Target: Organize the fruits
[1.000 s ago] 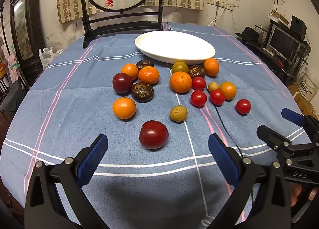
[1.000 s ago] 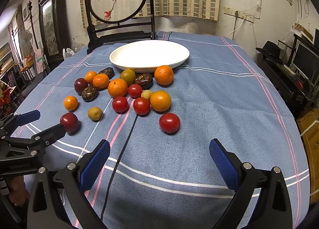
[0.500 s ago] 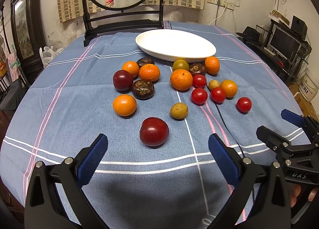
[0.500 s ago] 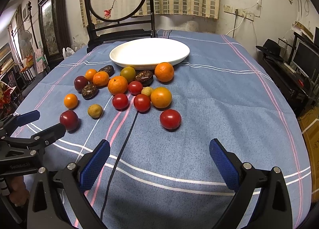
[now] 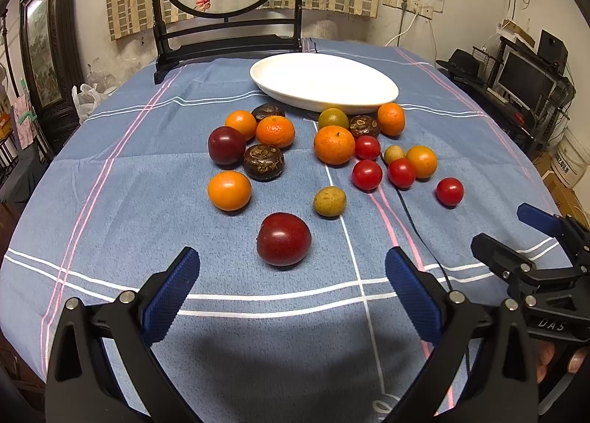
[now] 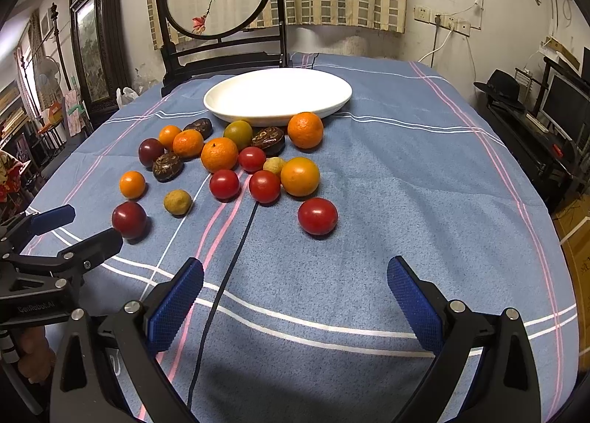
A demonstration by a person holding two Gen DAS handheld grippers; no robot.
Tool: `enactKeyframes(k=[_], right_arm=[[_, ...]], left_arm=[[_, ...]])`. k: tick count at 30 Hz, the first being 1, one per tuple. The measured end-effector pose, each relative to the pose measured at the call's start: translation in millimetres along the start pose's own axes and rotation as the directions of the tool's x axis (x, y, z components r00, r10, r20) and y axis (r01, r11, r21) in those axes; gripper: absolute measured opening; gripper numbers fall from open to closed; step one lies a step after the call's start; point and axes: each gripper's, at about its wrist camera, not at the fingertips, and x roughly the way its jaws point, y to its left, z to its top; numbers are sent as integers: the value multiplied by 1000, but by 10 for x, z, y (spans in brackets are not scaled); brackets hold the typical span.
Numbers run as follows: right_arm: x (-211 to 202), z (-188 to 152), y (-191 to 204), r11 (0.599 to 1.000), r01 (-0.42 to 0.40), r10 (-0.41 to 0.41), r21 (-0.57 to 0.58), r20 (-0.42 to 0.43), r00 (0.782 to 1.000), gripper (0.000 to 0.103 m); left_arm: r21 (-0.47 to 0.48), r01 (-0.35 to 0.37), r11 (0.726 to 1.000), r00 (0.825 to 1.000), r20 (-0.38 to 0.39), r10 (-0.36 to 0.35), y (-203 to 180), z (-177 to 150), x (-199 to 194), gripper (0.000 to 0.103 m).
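Note:
Several fruits lie loose on a blue cloth in front of an empty white oval plate (image 5: 324, 82) (image 6: 276, 94): oranges, red tomatoes, dark plums, brown wrinkled fruits and small tan ones. My left gripper (image 5: 291, 286) is open and holds nothing; a dark red plum (image 5: 283, 238) lies just ahead, between its fingers' line. My right gripper (image 6: 295, 290) is open and holds nothing too, a short way back from a red tomato (image 6: 317, 215). Each gripper shows at the edge of the other's view.
A black cable (image 6: 228, 275) runs across the cloth from the fruits toward me. A dark wooden stand with a round painted screen (image 5: 225, 32) sits behind the plate. Shelves with a monitor (image 5: 523, 80) are off the table's right side.
Both grippers have edged forward over the table, so the fruits sit slightly nearer and lower in view. Both stay open; no fruit has moved.

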Motion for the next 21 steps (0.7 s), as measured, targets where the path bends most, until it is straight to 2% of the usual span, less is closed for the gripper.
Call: enactKeyframes(k=[21], right_arm=[[0, -9, -2, 1000, -3, 3, 7, -5, 1000, 100]], left_arm=[[0, 1, 1000, 1000, 0, -1, -8, -12, -3, 99]])
